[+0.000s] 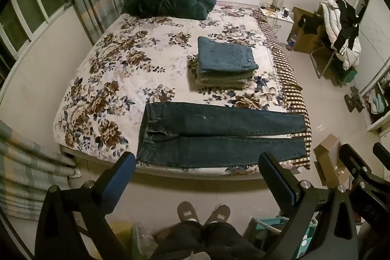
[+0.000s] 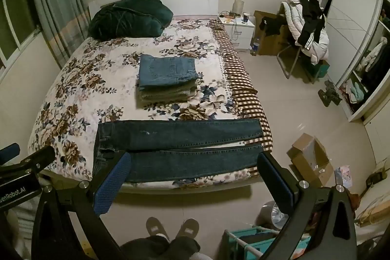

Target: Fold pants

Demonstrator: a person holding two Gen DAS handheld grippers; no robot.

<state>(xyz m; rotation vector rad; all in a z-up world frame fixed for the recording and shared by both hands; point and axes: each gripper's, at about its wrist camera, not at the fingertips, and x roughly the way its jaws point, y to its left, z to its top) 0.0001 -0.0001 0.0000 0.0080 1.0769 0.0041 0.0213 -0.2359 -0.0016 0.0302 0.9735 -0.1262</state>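
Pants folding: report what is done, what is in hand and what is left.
Done: a stack of folded pants sits mid-bed on the floral bedspread. In hand: nothing; the left gripper and right gripper are both open, above the floor short of the bed. Left: the dark jeans lie flat and unfolded along the bed's near edge, legs side by side, waist to the left.

Near left corner of jeans (image 2: 175,150) waistband hidden behind blue pad of right claw (image 2: 192,168). Wardrobe (image 2: 353,45) cut off at 3 o'clock. Nightstand (image 1: 280,18) items at 1 o'clock too small to identify.
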